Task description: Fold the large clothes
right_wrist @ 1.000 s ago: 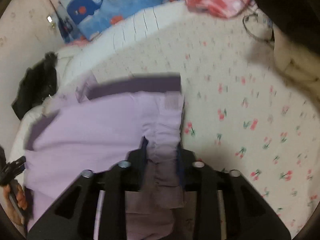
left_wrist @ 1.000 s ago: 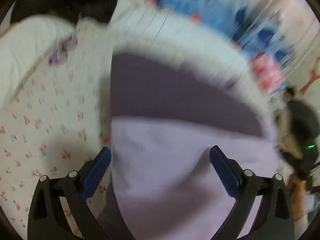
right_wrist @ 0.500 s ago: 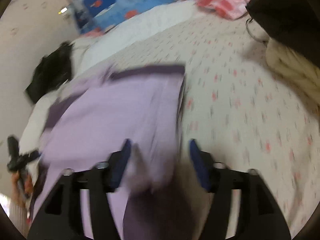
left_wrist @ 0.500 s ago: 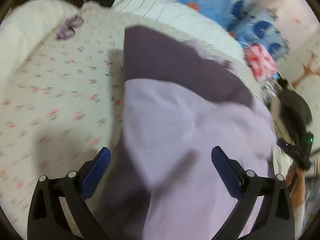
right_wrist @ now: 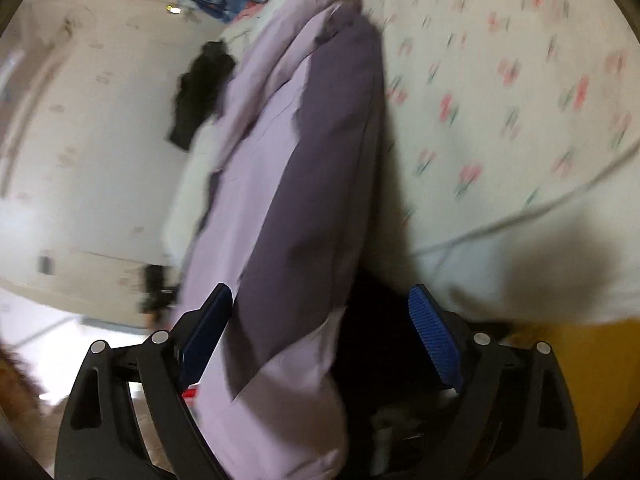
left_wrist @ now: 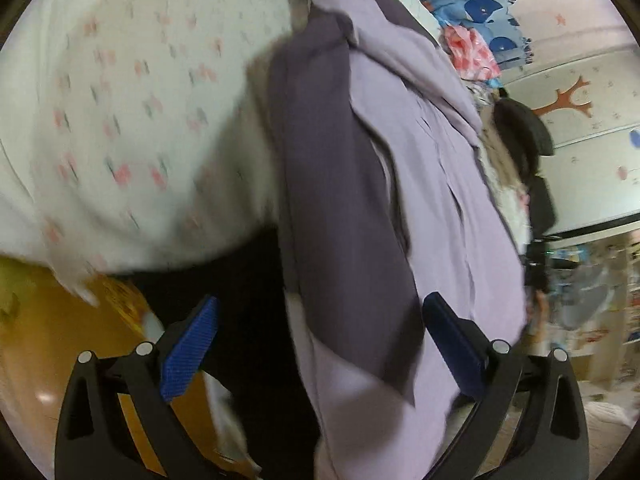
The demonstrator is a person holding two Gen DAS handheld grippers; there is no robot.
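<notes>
Two grippers, left (left_wrist: 316, 344) and right (right_wrist: 320, 334), are seen wide apart, the right's jaws opening; neither grips anything. Between each pair, at frame centre, a lilac garment (left_wrist: 436, 184) with dark purple panels is draped over the floral bed (left_wrist: 132, 128), a black cloth (right_wrist: 200, 88) at upper left in the right view.

We are holding the left tool (left_wrist: 320, 344) angled downward, its two blue-padded fingers (left_wrist: 188, 348) standing wide apart with nothing pressed between the pads. We are pointing the right tool (right_wrist: 320, 336) downward too, more shallowly, and its jaws are opening; its blue pads (right_wrist: 434, 336) are standing clear of what hangs between them, gripping nothing. In the right wrist view, we are seeing the left tool small and blurred at the left edge; its state there is unreadable.
</notes>
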